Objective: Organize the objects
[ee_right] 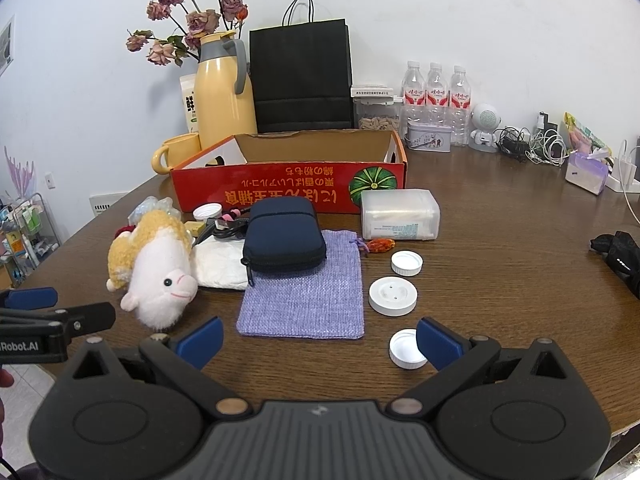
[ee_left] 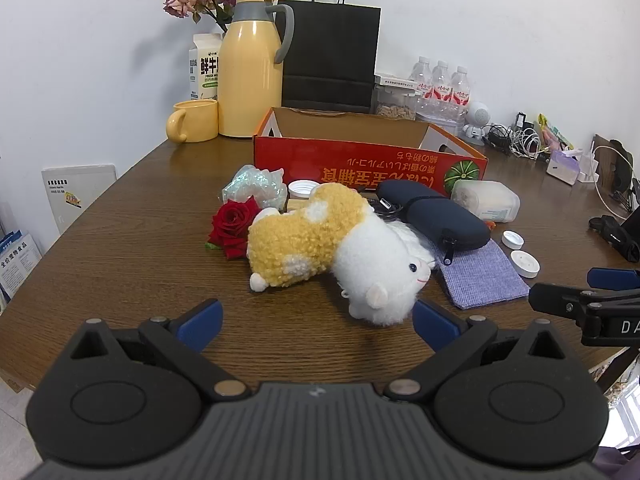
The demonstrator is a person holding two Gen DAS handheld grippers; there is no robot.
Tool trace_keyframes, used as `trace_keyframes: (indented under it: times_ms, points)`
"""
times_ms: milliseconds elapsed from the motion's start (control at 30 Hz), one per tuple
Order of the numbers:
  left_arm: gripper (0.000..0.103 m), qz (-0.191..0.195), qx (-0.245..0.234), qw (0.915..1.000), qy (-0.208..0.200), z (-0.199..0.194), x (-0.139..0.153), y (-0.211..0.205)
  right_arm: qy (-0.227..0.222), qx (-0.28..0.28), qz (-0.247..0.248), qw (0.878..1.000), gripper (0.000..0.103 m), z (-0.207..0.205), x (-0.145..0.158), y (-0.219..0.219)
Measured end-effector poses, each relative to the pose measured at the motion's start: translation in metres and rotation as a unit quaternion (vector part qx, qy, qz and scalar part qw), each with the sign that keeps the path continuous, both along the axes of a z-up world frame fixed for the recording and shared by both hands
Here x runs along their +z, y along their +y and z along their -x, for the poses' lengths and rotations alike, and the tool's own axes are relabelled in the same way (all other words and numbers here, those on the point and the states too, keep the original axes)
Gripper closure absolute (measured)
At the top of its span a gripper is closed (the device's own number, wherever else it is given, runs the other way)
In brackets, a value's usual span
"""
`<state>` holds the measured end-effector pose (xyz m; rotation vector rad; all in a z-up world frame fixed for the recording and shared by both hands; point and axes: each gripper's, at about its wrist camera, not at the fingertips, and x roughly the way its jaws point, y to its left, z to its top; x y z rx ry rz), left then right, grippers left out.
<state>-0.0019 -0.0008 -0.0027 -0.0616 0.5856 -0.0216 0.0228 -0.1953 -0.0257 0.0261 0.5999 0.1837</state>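
A yellow and white plush sheep (ee_left: 332,248) lies on the wooden table (ee_left: 120,248) in front of an open red cardboard box (ee_left: 360,160). My left gripper (ee_left: 318,326) is open and empty just before the sheep's head. Behind the sheep lie a red rose (ee_left: 234,226), a navy zip case (ee_left: 436,216) and a purple cloth pouch (ee_left: 480,276). In the right wrist view my right gripper (ee_right: 320,342) is open and empty before the pouch (ee_right: 304,300), with a white cap (ee_right: 406,350) touching its right finger. The sheep (ee_right: 156,264), case (ee_right: 284,240) and box (ee_right: 288,184) show there too.
Two more white lids (ee_right: 393,295) (ee_right: 407,263) and a clear plastic container (ee_right: 400,215) lie right of the pouch. A yellow thermos (ee_right: 224,96), yellow mug (ee_right: 176,154), black paper bag (ee_right: 302,76), water bottles (ee_right: 436,92) and cables (ee_right: 536,146) stand along the back wall.
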Motion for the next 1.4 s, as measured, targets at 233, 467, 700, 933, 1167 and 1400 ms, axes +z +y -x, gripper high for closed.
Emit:
trace_keyframes:
  times_ms: [233,467,700,933,1167,1400]
  points:
    - [0.000,0.002,0.001,1.0000,0.002,-0.002,-0.001,0.002,0.001,0.000,-0.001,1.000,0.000,-0.001,0.001,-0.001]
    - [0.000,0.002,0.003,1.0000,0.005,-0.009,-0.004,0.001,0.000,-0.004,0.013,1.000,0.000,-0.006,-0.010,-0.009]
    - [0.000,0.002,0.011,0.9999,0.013,-0.021,-0.009,-0.004,0.000,-0.005,0.048,0.999,0.015,-0.019,-0.029,-0.039]
    - [0.000,0.009,0.014,0.9998,0.014,-0.038,-0.009,-0.014,0.002,0.019,0.032,0.999,0.052,-0.030,-0.040,-0.057]
    - [0.000,0.017,0.017,0.9995,0.023,-0.054,-0.011,-0.026,-0.013,0.032,0.033,0.999,0.053,-0.027,-0.043,-0.064]
    - [0.000,0.028,0.034,0.9987,0.025,-0.065,-0.011,-0.032,-0.027,0.059,0.031,0.997,0.076,-0.025,-0.044,-0.066]
